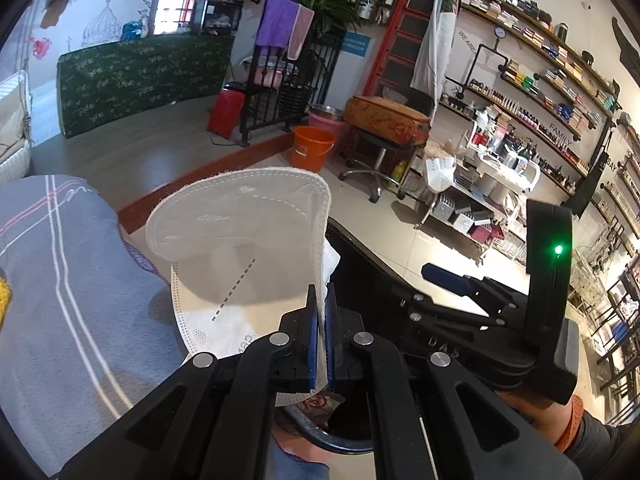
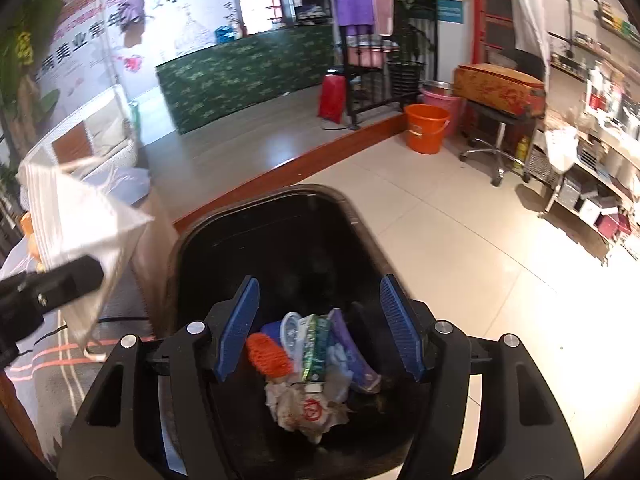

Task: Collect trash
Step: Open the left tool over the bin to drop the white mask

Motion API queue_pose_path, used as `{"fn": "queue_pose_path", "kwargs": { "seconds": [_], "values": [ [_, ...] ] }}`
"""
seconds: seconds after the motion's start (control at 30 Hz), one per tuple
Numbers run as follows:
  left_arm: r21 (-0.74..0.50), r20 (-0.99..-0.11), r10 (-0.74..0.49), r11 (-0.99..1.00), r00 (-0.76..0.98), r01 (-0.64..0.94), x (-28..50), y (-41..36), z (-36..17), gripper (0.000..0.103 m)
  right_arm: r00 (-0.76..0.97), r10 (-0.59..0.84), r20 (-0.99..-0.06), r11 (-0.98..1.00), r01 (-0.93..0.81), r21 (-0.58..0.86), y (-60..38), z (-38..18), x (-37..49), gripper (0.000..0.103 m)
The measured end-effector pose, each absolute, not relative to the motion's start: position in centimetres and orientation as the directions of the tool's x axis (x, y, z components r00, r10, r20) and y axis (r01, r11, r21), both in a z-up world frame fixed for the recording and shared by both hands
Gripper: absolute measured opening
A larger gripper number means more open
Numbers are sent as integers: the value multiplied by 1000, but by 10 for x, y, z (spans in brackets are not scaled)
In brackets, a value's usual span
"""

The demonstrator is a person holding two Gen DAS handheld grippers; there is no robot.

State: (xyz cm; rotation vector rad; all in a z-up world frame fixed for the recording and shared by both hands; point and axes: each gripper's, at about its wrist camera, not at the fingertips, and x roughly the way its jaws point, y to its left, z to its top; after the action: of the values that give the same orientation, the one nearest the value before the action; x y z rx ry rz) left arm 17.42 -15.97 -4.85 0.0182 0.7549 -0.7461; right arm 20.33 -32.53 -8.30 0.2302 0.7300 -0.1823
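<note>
My left gripper (image 1: 322,304) is shut on a white folded face mask (image 1: 240,240), held up at the left rim of a black trash bin (image 1: 360,256). The mask also shows in the right wrist view (image 2: 76,216), with the left gripper's black body under it. My right gripper (image 2: 318,320) is open and empty, hovering over the bin (image 2: 280,240). Inside the bin lie crumpled paper (image 2: 308,408), an orange net (image 2: 266,354), a green wrapper (image 2: 314,348) and purple and blue scraps. The right gripper's black body (image 1: 480,312) shows to the right in the left wrist view.
A grey striped cloth (image 1: 60,280) covers the surface left of the bin. On the tiled floor beyond stand an orange bucket (image 2: 426,128), a stool (image 2: 496,120) with a patterned case, a raised wooden step (image 2: 288,164) and product shelves (image 1: 520,120) at right.
</note>
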Motion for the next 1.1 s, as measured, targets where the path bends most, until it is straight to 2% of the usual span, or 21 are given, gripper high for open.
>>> {"fn": "queue_pose_path", "kwargs": {
  "seconds": [0.23, 0.67, 0.73, 0.77, 0.8, 0.83, 0.9, 1.03, 1.1],
  "values": [
    [-247, -654, -615, 725, 442, 643, 176, -179, -58, 4, 713, -137, -688, 938, 317, 142, -348, -88, 199, 63],
    [-224, -707, -590, 709, 389, 668, 178, -207, -77, 4, 709, -158, -687, 925, 351, 149, -364, -91, 196, 63],
    [-224, -716, -582, 713, 384, 664, 179, -210, -79, 7, 708, -157, -689, 923, 354, 153, -366, -92, 195, 64],
    [-224, -720, -579, 715, 381, 662, 180, -213, -80, 10, 707, -155, -690, 922, 355, 156, -366, -93, 195, 66],
    [-228, -724, -579, 714, 376, 662, 180, -214, -81, 24, 707, -155, -690, 921, 357, 158, -367, -93, 195, 67],
    [-236, -724, -582, 713, 370, 660, 179, -215, -82, 46, 707, -156, -690, 919, 360, 161, -368, -93, 194, 67],
    [-260, -712, -601, 707, 364, 658, 178, -212, -82, 65, 708, -157, -689, 918, 362, 163, -369, -93, 193, 67],
    [-224, -736, -569, 714, 365, 663, 174, -212, -85, 76, 707, -162, -689, 914, 370, 165, -373, -93, 192, 67],
    [-205, -743, -554, 723, 376, 660, 174, -210, -85, 78, 708, -163, -687, 913, 373, 168, -373, -93, 191, 68]
  ]
}}
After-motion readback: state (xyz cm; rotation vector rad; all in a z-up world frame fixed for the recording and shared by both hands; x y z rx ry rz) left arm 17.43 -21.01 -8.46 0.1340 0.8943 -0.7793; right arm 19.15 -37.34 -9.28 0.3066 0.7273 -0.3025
